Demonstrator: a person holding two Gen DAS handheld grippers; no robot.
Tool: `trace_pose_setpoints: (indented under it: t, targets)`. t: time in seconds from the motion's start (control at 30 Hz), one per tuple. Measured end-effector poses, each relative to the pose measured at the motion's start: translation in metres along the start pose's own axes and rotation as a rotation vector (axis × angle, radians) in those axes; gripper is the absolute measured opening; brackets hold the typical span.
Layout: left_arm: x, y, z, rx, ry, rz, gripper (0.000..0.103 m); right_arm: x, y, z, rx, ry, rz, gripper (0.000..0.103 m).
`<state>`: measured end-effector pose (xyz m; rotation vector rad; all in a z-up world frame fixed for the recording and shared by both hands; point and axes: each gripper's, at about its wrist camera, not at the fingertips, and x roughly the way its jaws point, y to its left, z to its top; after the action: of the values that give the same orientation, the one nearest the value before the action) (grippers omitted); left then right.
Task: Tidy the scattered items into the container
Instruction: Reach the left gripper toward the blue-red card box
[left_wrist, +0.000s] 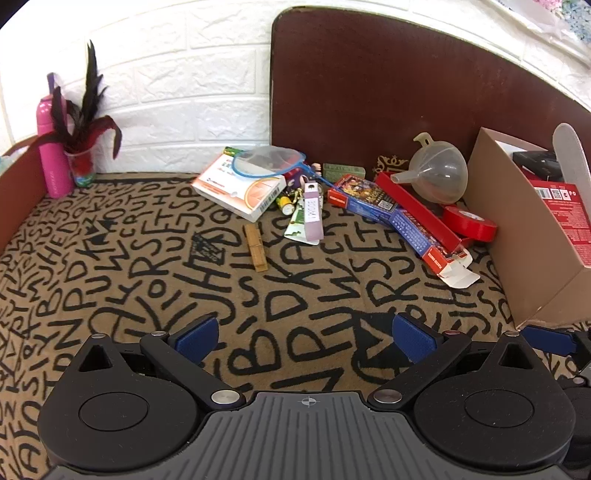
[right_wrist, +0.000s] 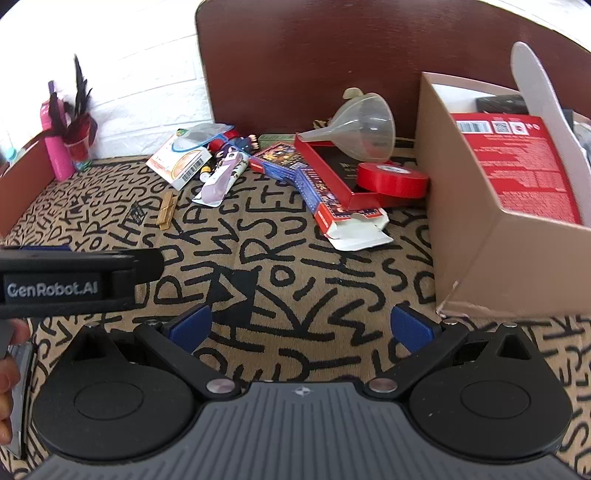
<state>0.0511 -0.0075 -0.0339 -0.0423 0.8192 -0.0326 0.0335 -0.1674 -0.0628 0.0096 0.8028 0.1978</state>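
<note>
Right now both grippers hang over a tan cloth (left_wrist: 147, 266) covered in big black letters, tilted down at it. The left gripper (left_wrist: 304, 338) has its two blue pads spread wide apart with nothing between them. The right gripper (right_wrist: 300, 326) is just the same: pads far apart, holding nothing, only the cloth below.

A tall brown cardboard box (right_wrist: 476, 206) stands on the right side of the cloth. A red flat carton (right_wrist: 517, 162) with a barcode already lies inside it.

The other things lie in a messy pile near the far edge, in front of a dark brown board (left_wrist: 369, 92). A roll of red tape (right_wrist: 391, 179) sits just beside the box wall. A clear plastic funnel (right_wrist: 364, 123) lies tipped over behind the tape, resting on an open red tray (right_wrist: 325, 166). A long blue and red paper box (right_wrist: 317, 192) with an open flap lies across the front of the tray. To the left, a white and orange flat box (left_wrist: 240, 186) has a small blue-rimmed net (left_wrist: 267, 158) on top of it. A wooden clothes peg (left_wrist: 255, 248) lies alone on the cloth, a little apart from the pile.

Far off in the left corner stands a pink bottle (left_wrist: 51, 151) beside a clear cup of dark red feathers (left_wrist: 83, 122).
</note>
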Motion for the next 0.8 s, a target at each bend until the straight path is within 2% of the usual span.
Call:
trace_pose_setpoints:
  t: [0.23, 0.5, 0.67, 0.8]
  targets:
    - [0.02, -0.007, 0.001, 0.022, 0.028, -0.004, 0.103, 0.02, -0.002, 0.003, -0.076, -0.019, 0.024, 0.103]
    - [0.048, -0.015, 0.011, 0.033, 0.027, -0.057, 0.103, 0.045, -0.002, 0.005, -0.129, -0.062, 0.059, 0.102]
    - [0.076, -0.024, 0.029, 0.006, 0.072, -0.171, 0.089, 0.063, -0.007, 0.012, -0.127, -0.088, 0.048, 0.093]
    - [0.092, -0.041, 0.042, 0.047, 0.081, -0.206, 0.079, 0.072, -0.02, 0.019, -0.084, -0.119, 0.001, 0.084]
